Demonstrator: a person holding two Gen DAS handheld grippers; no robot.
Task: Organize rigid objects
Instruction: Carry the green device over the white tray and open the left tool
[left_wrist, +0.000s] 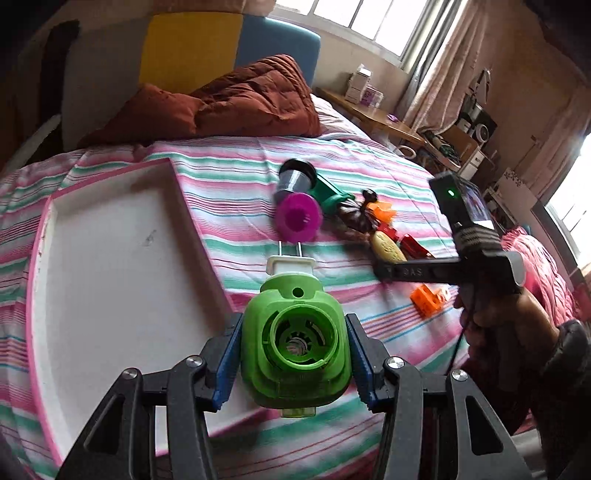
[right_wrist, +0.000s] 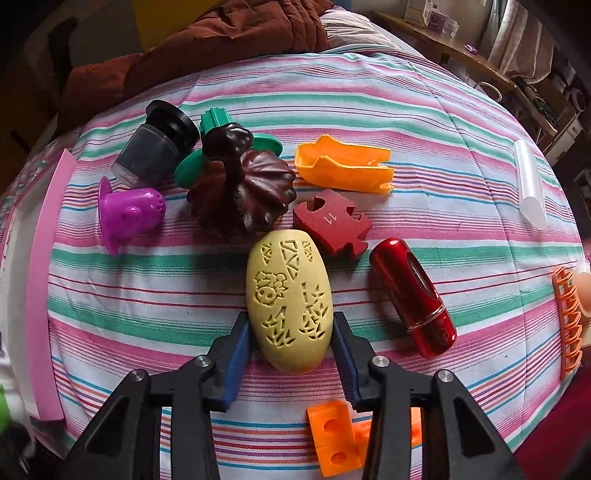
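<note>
- Two grippers work over a bed with a pink, green and white striped sheet (right_wrist: 369, 92); a brown quilt (left_wrist: 236, 99) is heaped at its head, and windows and cluttered shelves stand beyond.
- The left gripper (left_wrist: 295, 354) clamps a green plug-in device (left_wrist: 295, 332), prongs pointing away from it, just right of the pink-rimmed white tray (left_wrist: 110, 258).
- The right gripper (right_wrist: 290, 339) has its pads against the yellow carved oval (right_wrist: 288, 299), whose long axis runs straight ahead between the jaws; a red tube (right_wrist: 413, 299) lies to its right.
</note>
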